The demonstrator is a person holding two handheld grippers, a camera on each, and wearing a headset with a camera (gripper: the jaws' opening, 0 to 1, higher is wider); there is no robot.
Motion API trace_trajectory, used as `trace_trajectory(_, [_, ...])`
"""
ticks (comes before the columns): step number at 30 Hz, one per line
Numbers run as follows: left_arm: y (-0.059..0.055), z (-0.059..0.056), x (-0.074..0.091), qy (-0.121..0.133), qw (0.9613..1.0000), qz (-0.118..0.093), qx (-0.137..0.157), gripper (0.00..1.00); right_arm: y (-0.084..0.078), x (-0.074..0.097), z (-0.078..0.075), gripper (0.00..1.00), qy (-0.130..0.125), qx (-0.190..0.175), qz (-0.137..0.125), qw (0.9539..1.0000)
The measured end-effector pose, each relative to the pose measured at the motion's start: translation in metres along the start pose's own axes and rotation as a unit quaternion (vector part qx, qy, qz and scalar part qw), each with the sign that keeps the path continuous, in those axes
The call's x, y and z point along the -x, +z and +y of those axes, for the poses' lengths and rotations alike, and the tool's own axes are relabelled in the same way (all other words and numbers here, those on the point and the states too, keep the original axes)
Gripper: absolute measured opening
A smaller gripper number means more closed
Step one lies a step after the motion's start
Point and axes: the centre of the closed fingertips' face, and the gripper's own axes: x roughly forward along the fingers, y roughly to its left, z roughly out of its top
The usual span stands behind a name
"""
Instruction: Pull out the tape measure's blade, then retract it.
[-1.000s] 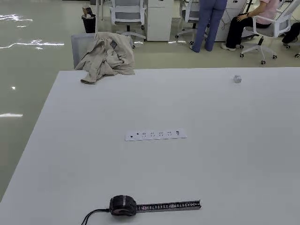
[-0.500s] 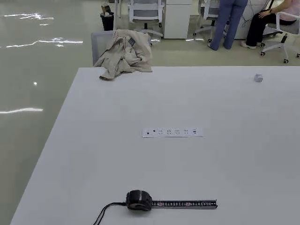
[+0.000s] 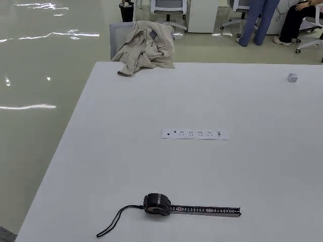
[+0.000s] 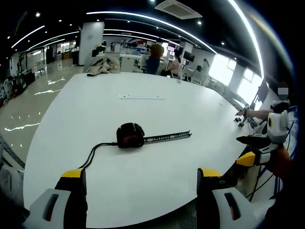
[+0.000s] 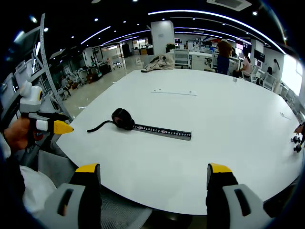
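A black tape measure lies on the white table near its front edge. Its blade is out to the right and flat on the surface, and a black wrist strap trails to the left. In the left gripper view the tape measure lies ahead of my left gripper, which is open and off the table's near edge. My right gripper is open too, short of the edge, with the tape measure ahead of it. Nothing is between either pair of jaws.
A white power strip is set into the table's middle. A beige jacket hangs over a chair at the far edge. A small crumpled scrap lies at the far right. People and office chairs stand beyond the table.
The head camera has moved, so the whole scene sits further right and higher in the picture. The tape measure lies as before, with the same length of blade out.
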Motion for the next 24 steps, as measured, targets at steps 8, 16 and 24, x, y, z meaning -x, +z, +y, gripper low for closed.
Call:
trace_trajectory(8, [0.01, 0.0, -0.023, 0.005, 1.0, 0.003, -0.008, 0.95, 0.002, -0.003, -0.002, 0.95, 0.0, -0.003, -0.001, 1.0])
trace_trajectory(16, [0.019, 0.005, -0.042, 0.019, 0.9998, 0.0, -0.004, 0.94, 0.002, -0.009, -0.008, 0.95, 0.0, 0.001, 0.002, 1.0])
trace_trajectory(24, [0.016, 0.012, -0.068, 0.039, 0.9991, 0.01, 0.012, 0.93, 0.0, -0.014, -0.014, 0.94, 0.001, 0.006, 0.007, 1.0])
